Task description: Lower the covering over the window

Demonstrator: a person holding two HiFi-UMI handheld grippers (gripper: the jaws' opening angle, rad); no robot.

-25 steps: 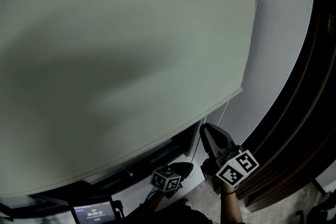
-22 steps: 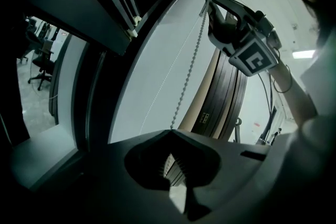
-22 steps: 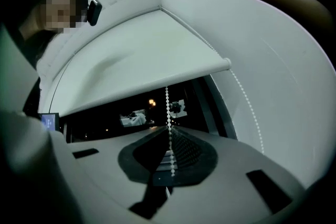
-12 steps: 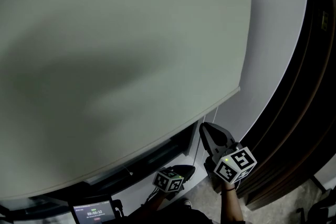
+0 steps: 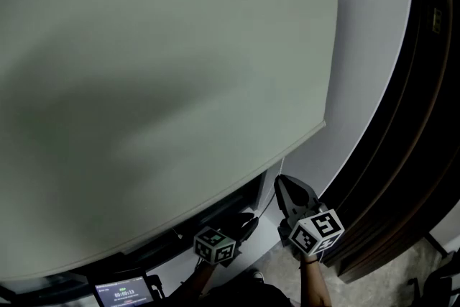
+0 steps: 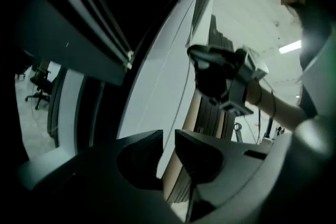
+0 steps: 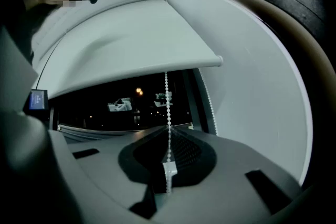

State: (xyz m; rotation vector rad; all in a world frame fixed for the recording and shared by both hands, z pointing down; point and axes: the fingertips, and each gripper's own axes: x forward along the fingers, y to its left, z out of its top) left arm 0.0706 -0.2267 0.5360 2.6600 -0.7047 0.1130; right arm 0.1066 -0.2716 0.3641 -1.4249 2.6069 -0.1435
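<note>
The right gripper [image 7: 169, 136] clamps the bead chain [image 7: 167, 93] below the roller blind [image 5: 165, 83] (partly lowered) — the left gripper [image 6: 168, 140] is opening its jaws, nothing between them.

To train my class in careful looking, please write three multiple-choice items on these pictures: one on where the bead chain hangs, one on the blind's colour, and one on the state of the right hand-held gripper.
1. Where does the bead chain hang?
A) by the right end of the blind, as the head view shows it
B) by its left end
C) across its middle

2. What colour is the blind?
A) red
B) pale grey
C) bright blue

3. The right hand-held gripper is:
A) open and empty
B) shut on the bead chain
C) shut on the blind's bottom bar

Answers:
1 A, the chain drops just below the blind's right corner.
2 B, the whole sheet reads pale grey in both views that show it.
3 B, the chain runs straight down into the closed jaws.
</note>
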